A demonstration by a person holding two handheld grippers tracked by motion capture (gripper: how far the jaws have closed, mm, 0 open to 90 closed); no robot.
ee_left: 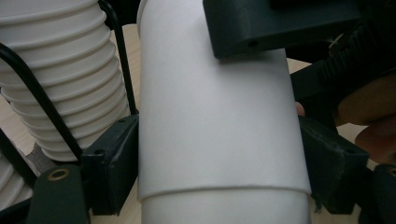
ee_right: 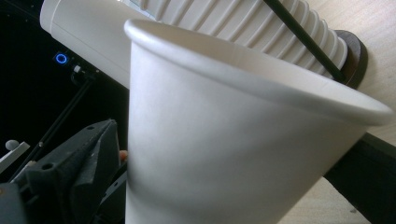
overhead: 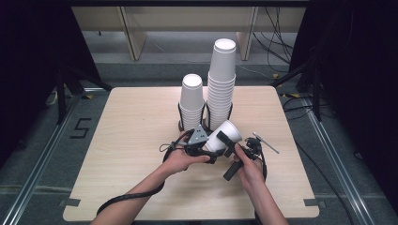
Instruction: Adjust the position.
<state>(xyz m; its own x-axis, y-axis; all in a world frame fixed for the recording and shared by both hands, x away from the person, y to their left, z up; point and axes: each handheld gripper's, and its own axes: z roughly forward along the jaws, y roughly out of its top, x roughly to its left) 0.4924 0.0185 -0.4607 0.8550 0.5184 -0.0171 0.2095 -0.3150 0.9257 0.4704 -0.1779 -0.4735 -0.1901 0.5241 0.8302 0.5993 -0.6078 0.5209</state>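
A white paper cup (overhead: 227, 131) lies on its side in the air in front of the two stacks, between both grippers. In the left gripper view the cup (ee_left: 215, 116) stands between the two black jaws, and both press on its wall. So my left gripper (ee_left: 219, 163) is shut on it, seen from above under its grey plate (overhead: 211, 144). One finger (ee_left: 261, 23) of the right gripper lies flat on the cup farther up. In the right gripper view the cup (ee_right: 224, 140) widens toward its rim, and my right gripper (ee_right: 224, 182) has a jaw against each side.
A short stack (overhead: 192, 101) and a tall stack (overhead: 222, 79) of white cups stand in black wire holders at the middle back of the wooden table (overhead: 131, 140). The ribbed stack (ee_left: 60, 79) is close on the left of the held cup. A thin metal rod (overhead: 266, 142) lies to the right.
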